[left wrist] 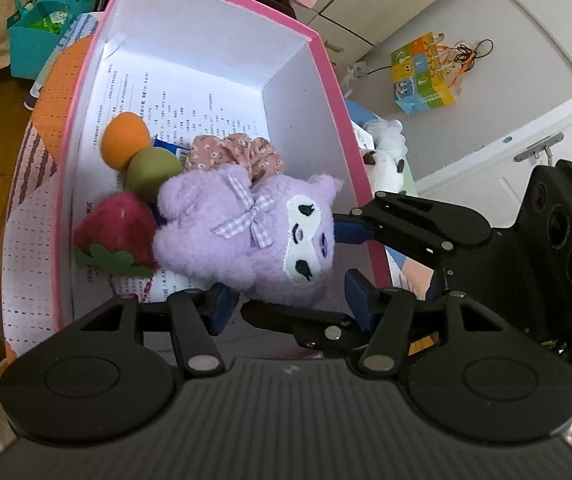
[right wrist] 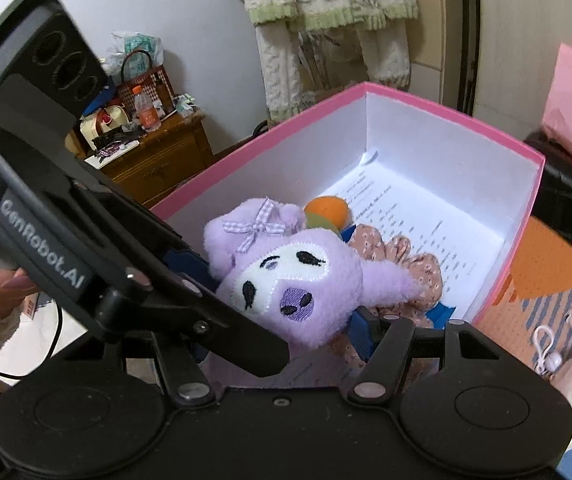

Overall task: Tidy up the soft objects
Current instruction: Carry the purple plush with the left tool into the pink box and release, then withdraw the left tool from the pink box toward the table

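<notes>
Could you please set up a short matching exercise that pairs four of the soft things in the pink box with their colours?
Things:
1. plush doll
2. strawberry toy
3. scrunchie
4. ball at the far end of the pile

Colours:
A. orange
B. pink with small flowers
C. lilac with a white face
D. red with a green leaf

Pairs: 1-C, 2-D, 3-B, 4-A
</notes>
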A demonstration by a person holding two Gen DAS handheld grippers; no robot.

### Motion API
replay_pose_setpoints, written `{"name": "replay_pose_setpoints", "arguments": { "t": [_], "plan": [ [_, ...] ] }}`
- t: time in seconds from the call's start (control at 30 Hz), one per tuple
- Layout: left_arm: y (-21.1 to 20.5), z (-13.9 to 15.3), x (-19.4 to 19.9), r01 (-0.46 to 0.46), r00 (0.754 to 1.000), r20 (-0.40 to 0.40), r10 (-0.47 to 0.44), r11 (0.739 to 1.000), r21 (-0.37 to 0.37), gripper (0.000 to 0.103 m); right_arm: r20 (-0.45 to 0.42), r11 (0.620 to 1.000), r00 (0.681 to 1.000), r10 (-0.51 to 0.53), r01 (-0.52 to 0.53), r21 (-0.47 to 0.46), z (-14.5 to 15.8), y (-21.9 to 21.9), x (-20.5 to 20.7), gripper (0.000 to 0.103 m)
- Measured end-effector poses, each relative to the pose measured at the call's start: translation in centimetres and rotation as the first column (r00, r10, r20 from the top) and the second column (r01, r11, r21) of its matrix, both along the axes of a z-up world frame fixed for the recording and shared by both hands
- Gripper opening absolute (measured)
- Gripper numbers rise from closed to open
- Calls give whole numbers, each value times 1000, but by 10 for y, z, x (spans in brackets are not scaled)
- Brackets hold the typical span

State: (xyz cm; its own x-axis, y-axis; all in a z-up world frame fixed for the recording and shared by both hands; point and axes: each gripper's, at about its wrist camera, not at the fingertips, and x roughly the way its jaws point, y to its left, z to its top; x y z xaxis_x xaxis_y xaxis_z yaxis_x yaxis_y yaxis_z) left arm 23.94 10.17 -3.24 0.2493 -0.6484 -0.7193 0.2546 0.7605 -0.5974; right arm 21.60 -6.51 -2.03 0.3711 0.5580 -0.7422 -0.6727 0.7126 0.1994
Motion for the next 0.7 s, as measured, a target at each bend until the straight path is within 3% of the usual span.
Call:
{"name": "replay_pose_setpoints", "arguments": {
  "t": [0.2, 0.7],
  "plan": [
    [4, 10, -11, 5, 1000, 29, -5, 1000, -2, 64, -10, 999, 1000, -25, 25, -28, 4, -4, 1, 80],
    [2, 76, -61, 15, 974, 225, -20, 1000, 21, 66, 138, 987, 978, -156, 160, -14, 48, -62, -55, 80]
  ]
}}
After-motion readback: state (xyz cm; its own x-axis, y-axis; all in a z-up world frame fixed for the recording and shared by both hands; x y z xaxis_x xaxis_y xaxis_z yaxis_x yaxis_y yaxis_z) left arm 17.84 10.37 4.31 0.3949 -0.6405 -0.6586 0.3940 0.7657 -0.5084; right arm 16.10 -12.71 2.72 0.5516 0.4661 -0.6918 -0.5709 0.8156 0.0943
